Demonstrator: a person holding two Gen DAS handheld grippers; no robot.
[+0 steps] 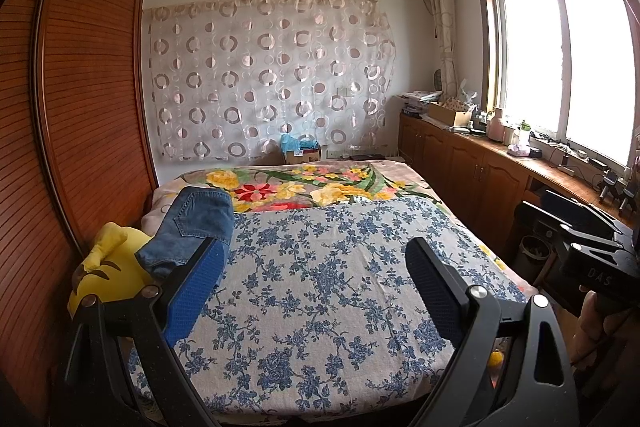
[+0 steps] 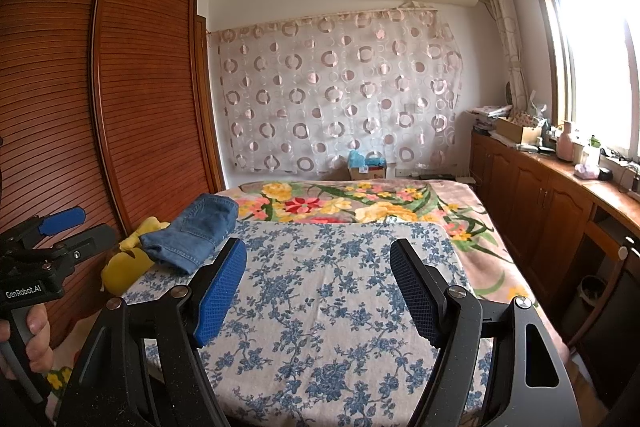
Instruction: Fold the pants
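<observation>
Folded blue denim pants [image 1: 192, 227] lie in a compact stack at the far left of the bed, partly on a yellow plush toy [image 1: 106, 267]. In the right wrist view the same pants [image 2: 196, 231] sit left of centre. My left gripper [image 1: 316, 251] hovers over the blue-flowered cloth [image 1: 320, 291], open, nothing between its blue pads; its left finger overlaps the pants' near edge in the picture. My right gripper [image 2: 318, 253] is open too, above the same cloth [image 2: 328, 307]. The left gripper [image 2: 86, 225], held by a hand, shows at that view's left edge.
A tall brown louvred wardrobe [image 1: 80, 107] runs along the bed's left side. Low wooden cabinets [image 1: 472, 163] with clutter on top line the right wall under a window. A floral blanket [image 1: 304, 187] covers the bed's far end. The right gripper's body [image 1: 576, 239] shows at the right.
</observation>
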